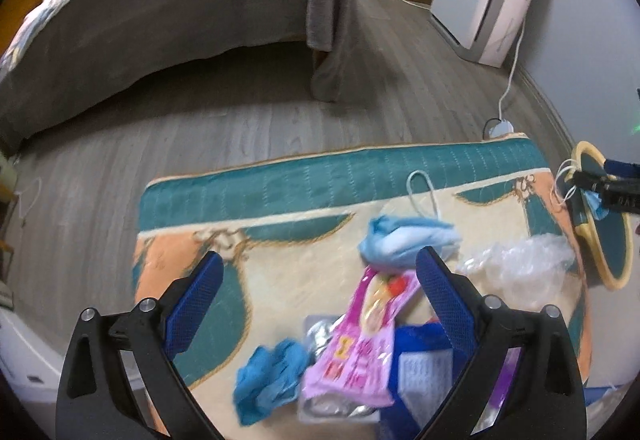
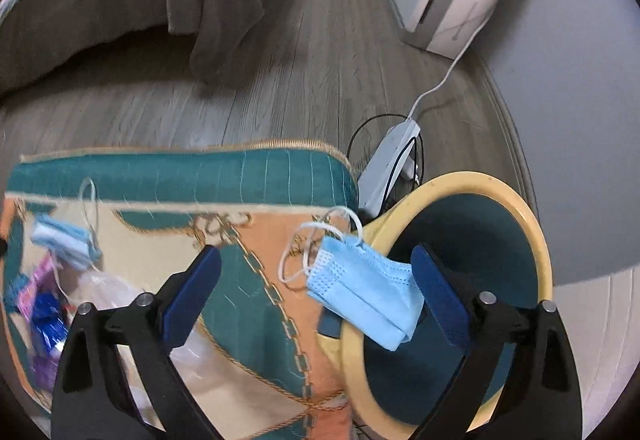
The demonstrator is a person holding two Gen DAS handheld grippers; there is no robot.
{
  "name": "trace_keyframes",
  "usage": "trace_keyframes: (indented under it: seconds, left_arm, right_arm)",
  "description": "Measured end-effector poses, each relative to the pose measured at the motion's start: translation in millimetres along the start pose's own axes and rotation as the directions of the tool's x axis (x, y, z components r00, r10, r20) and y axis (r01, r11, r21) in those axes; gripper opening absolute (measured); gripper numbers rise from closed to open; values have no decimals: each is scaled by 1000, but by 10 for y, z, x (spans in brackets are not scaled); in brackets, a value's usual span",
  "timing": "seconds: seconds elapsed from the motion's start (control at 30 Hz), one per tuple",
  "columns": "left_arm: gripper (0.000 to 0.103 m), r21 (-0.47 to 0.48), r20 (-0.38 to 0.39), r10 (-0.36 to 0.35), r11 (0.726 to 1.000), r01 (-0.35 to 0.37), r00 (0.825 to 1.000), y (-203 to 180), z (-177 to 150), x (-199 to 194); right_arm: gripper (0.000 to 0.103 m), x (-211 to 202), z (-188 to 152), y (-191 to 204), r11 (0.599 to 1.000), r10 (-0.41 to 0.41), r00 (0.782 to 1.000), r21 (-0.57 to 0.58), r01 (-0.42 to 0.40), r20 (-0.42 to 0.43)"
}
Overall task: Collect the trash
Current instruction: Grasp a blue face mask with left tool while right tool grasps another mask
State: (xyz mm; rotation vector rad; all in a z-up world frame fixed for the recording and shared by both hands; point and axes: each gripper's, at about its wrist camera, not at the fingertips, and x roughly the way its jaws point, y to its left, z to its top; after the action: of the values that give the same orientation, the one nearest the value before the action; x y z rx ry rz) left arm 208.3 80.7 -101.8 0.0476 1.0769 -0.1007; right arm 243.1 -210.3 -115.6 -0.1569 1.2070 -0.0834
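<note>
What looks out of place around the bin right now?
A blue face mask is draped over the yellow rim of the bin, half outside. It lies against one finger of the open right gripper, not clamped. More litter sits on the rug.

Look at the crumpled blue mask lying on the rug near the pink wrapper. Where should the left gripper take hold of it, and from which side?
Grip the bunched middle of the blue mask, coming straight down from above. It lies loose on the rug, so the raised folds give the open left gripper something to pinch. Its thin ear loop would probably slip.
</note>
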Motion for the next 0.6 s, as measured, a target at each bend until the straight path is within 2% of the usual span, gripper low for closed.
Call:
trace_keyframes:
  seconds: [0.03,0.1,0.17,0.2,0.23,0.3,0.33,0.37,0.47,0.57,0.6]
  left_arm:
    - [96,5,-2,-8,1000,8,1000,-37,27,41]
    - [96,16,-7,-16,1000,16,1000,-105,56,110]
    - [96,44,-15,-17,999,18,1000,-198,88,209]
    - [96,62,-16,-18,998,19,1000,-254,107,259]
    - [96,73,-17,-23,997,24,1000,-291,117,292]
    - [94,98,-26,-47,994,49,999,-385,151,378]
    - [90,111,-40,-56,992,60,998,-433,161,432]
    - [77,117,-53,-61,991,67,997,-458,162,471]
    - [55,108,-107,-78,990,89,991,-477,152,596]
    - [35,111,-113,-81,989,93,990,-461,132,597]
    - [33,117,-111,-85,988,98,990,-456,128,577]
  right_arm:
    - [85,32,-9,7,1000,-4,1000,-13,4,-14]
    - [69,121,-49,29,999,-26,998,-48,23,-50]
    - [27,205,-97,16,998,-22,996,-60,18,-81]
    - [16,213,-110,-10,998,-26,996,-58,21,-82]
    - [0,211,-107,-38,999,-17,996,-46,13,-83]
    - [0,165,-86,-90,1000,20,997,-10,-21,-73]
    - [0,137,-79,-88,1000,15,998,-14,-16,-63]
    - [0,108,-72,-87,1000,12,999,-17,-13,-53]
    - [0,6,-61,-89,999,34,999,-9,-34,-26]
    - [0,-50,-63,-99,997,79,997,10,-79,-14]
    - [0,-56,-58,-126,994,107,994,29,-107,-11]
